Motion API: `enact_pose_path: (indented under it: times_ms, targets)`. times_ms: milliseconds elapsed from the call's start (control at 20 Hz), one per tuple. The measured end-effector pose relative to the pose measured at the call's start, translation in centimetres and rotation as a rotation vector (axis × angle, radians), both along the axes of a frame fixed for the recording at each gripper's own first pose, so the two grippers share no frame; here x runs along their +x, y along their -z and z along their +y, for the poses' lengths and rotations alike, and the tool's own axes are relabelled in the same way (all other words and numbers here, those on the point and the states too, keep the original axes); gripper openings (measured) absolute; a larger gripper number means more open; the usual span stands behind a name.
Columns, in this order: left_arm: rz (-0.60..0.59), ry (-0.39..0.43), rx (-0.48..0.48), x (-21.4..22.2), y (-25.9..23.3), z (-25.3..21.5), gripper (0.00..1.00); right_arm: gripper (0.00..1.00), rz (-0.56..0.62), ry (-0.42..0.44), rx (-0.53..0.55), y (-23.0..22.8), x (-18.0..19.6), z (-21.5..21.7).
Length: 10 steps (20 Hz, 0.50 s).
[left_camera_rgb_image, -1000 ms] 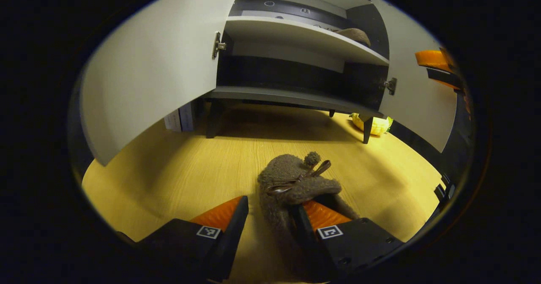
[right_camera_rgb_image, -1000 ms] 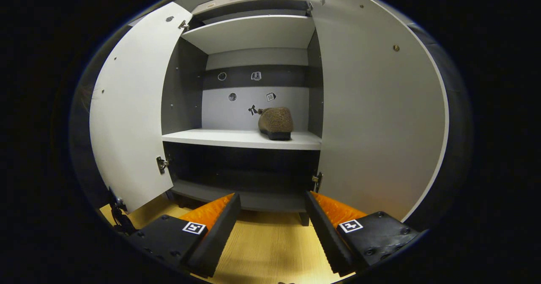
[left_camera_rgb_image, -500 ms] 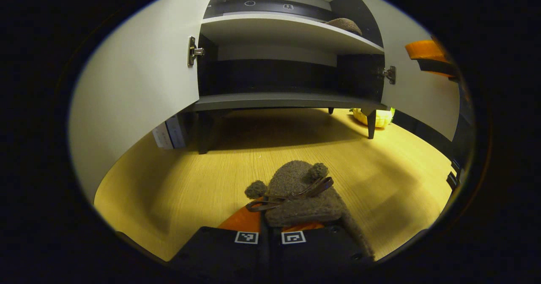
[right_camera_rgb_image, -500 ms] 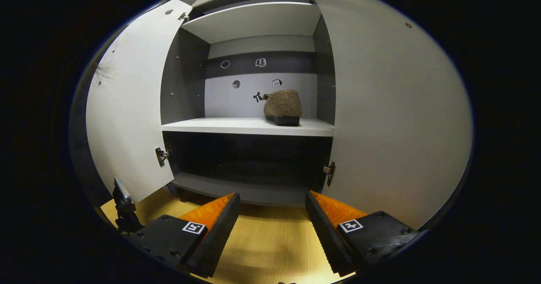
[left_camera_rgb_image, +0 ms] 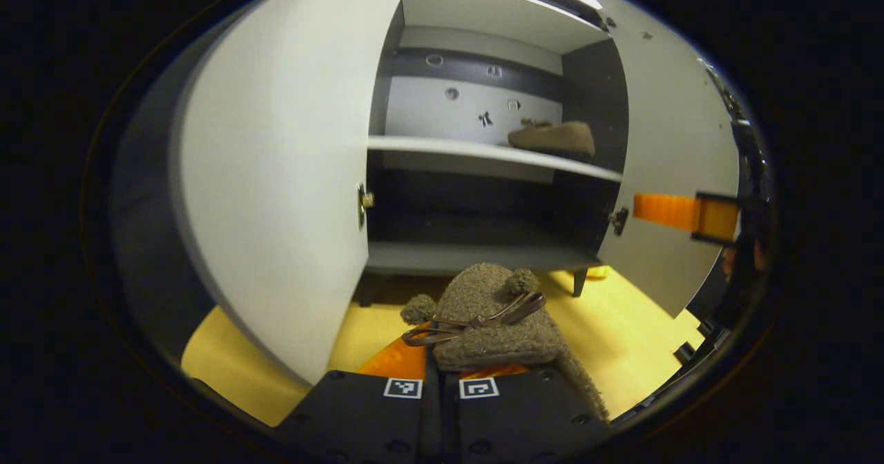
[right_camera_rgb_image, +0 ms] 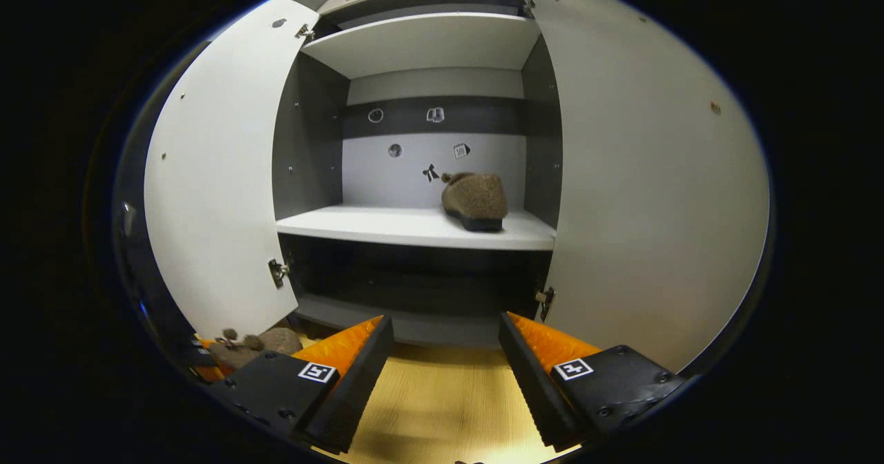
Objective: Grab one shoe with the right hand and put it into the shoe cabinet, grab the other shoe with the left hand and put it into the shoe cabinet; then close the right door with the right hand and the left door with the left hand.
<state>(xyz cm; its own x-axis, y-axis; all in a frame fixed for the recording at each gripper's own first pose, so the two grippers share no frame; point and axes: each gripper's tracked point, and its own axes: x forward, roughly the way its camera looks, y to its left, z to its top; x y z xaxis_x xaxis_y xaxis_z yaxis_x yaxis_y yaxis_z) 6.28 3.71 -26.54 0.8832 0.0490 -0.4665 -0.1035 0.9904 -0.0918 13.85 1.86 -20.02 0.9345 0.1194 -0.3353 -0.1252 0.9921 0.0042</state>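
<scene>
1. The shoe cabinet (right_camera_rgb_image: 414, 229) is standing on the wooden surface (right_camera_rgb_image: 442, 402) with both doors swung wide. In the left gripper view the left door (left_camera_rgb_image: 276, 174) is taking up the near left side, standing close beside the held shoe, and the right door (left_camera_rgb_image: 663, 174) is hanging open past the shelf.
2. One brown fuzzy shoe (right_camera_rgb_image: 475, 200) is sitting on the middle shelf (right_camera_rgb_image: 387, 224), toward its right end, near the cabinet's right wall. Small stickers are showing on the back panel (right_camera_rgb_image: 428, 157) behind it.
3. The left hand-held gripper (left_camera_rgb_image: 442, 374) is pinching the other shoe (left_camera_rgb_image: 490, 312), its fingers drawn almost together on the shoe's heel end. The shoe's toe with pompoms and a bow is pointing toward the cabinet's lower opening.
4. The right hand-held gripper (right_camera_rgb_image: 442, 353) is hanging in front of the cabinet with its fingers spread wide and nothing between them.
5. The left gripper view is catching the right hand-held gripper at its right edge, beside the right door. The right gripper view is catching the held shoe low at its left edge, below the left door.
</scene>
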Motion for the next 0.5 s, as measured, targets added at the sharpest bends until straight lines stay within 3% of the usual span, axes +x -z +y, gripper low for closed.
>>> enact_pose_path:
  times_ms: [150,250,400,500]
  targets:
    - [-0.082,-0.006,0.044,0.9,-8.4,0.0,0.05,0.98,-0.027,-0.079,-0.004,-2.2,1.7,2.0]
    - [-0.132,-0.059,0.030,2.6,-12.6,0.5,0.05,0.98,-0.048,-0.152,-0.016,-3.2,2.9,3.1]
    - [-0.155,-0.144,0.014,5.8,-16.1,1.3,0.05,0.98,-0.059,-0.255,0.013,-4.3,4.1,4.3]
    - [-0.165,-0.187,0.061,8.0,-17.5,2.0,0.05,0.98,-0.058,-0.328,0.051,-4.9,4.7,5.4]
